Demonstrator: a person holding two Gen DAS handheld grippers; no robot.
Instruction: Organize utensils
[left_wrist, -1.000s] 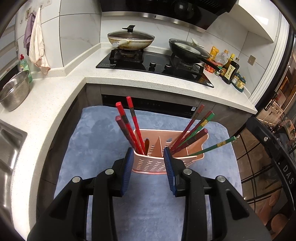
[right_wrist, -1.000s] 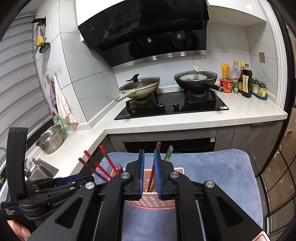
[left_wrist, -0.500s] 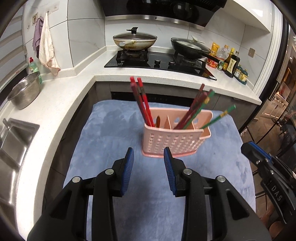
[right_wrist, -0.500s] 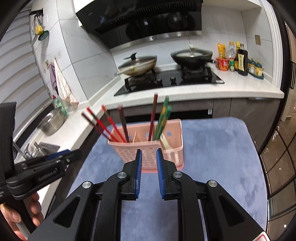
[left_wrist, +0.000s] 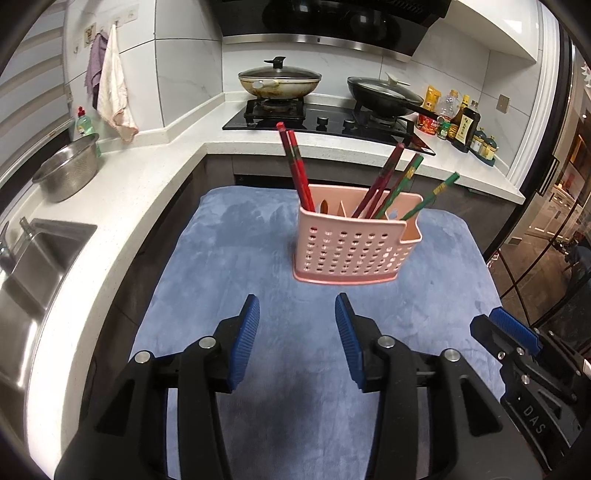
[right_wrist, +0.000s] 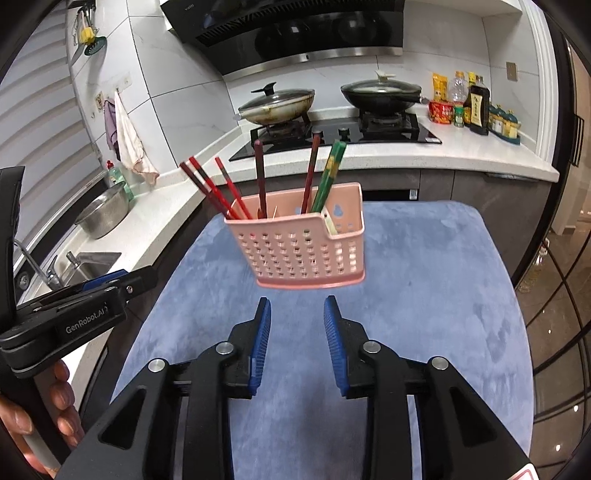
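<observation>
A pink perforated utensil holder (left_wrist: 354, 247) stands on a blue mat (left_wrist: 240, 258). Red chopsticks (left_wrist: 295, 166) lean in its left compartment; dark red and green chopsticks (left_wrist: 399, 181) lean in its right one. My left gripper (left_wrist: 297, 325) is open and empty, a short way in front of the holder. In the right wrist view the holder (right_wrist: 303, 251) stands just beyond my right gripper (right_wrist: 297, 321), which is open and empty. The right gripper also shows at the left wrist view's right edge (left_wrist: 517, 343), and the left gripper at the right wrist view's left edge (right_wrist: 92, 291).
A white counter (left_wrist: 122, 192) wraps around the left and back. It holds a steel colander (left_wrist: 68, 170), a sink (left_wrist: 33, 266), a hob with a lidded pan (left_wrist: 279, 79) and a black wok (left_wrist: 384, 94), and sauce bottles (left_wrist: 461, 125).
Both grippers have pulled back from the holder toward the mat's near edge. The right gripper's jaws went from nearly shut to open. The left gripper stayed open.
</observation>
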